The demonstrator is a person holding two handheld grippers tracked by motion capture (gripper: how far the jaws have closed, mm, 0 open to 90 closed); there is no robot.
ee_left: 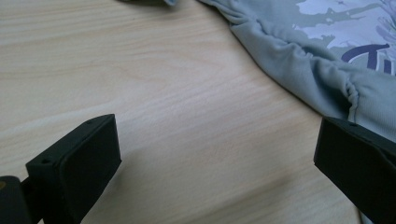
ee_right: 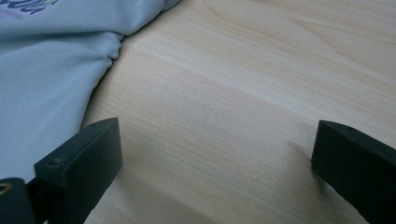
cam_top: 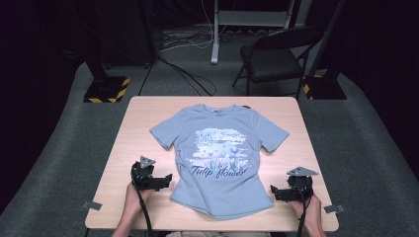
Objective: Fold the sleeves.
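Blue T-shirt (cam_top: 220, 153) spread flat, print up, hem at table's (cam_top: 123, 148) near edge. Left gripper (cam_top: 165, 178) and right gripper (cam_top: 274, 191) flanking hem, jaws spread wide, empty, likely poised for folding.

We can read "Tulip flower" in dark purple script across the lower chest of the light blue t-shirt (cam_top: 217, 163), right under the flower print. There's smaller lettering higher up in the print too, but it's too tiny for us to make out.
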